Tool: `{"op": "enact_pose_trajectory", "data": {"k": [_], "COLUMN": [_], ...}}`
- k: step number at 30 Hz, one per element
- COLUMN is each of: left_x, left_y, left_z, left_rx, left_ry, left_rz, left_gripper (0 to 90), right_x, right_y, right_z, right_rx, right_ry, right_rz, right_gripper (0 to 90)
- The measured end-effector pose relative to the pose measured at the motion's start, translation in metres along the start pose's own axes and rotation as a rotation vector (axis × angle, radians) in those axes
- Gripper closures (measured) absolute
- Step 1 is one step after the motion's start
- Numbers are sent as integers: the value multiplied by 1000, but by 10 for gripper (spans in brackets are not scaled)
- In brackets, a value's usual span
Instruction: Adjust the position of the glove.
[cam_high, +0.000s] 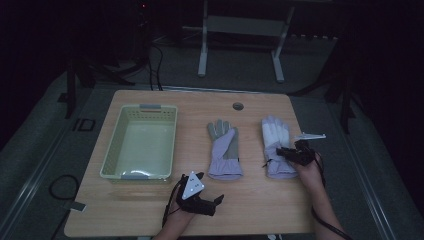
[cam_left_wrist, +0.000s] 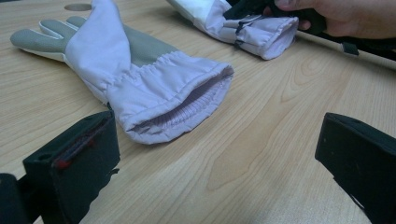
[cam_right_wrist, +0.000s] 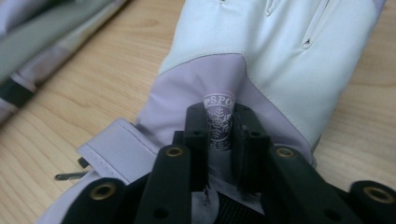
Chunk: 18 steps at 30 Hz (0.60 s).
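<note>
Right glove cuff pinched by right gripper; left gripper jaws spread nr table front edge.

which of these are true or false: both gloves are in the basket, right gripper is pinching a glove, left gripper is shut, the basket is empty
Both gloves are in the basket: false. The left glove and the right glove lie on the table, beside the basket.
The right gripper is pinching a glove: true, it grips the right glove's fabric.
The left gripper is shut: false. Its jaws stand wide apart, holding nothing.
The basket is empty: true.
</note>
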<state>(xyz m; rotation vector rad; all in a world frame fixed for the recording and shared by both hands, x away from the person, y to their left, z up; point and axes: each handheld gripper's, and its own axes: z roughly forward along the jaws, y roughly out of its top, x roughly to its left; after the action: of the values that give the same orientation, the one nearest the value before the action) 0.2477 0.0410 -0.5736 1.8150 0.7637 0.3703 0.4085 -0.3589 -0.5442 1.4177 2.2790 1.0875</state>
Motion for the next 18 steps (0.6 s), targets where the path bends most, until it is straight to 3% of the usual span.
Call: {"op": "enact_pose_trajectory", "data": {"k": [9, 18], "left_x": [0, 0], "left_y": [0, 0], "left_z": [0, 0], "left_rx": [0, 1], "left_ry": [1, 2], "left_rz": [-1, -1], "left_gripper": [0, 0], "right_x": [-1, 21], "right_y": [9, 44], "right_z": [-25, -58], "right_rx": [-57, -105], "right_ry": [-7, -27], "right_rz": [92, 44], "right_gripper": [812, 814]}}
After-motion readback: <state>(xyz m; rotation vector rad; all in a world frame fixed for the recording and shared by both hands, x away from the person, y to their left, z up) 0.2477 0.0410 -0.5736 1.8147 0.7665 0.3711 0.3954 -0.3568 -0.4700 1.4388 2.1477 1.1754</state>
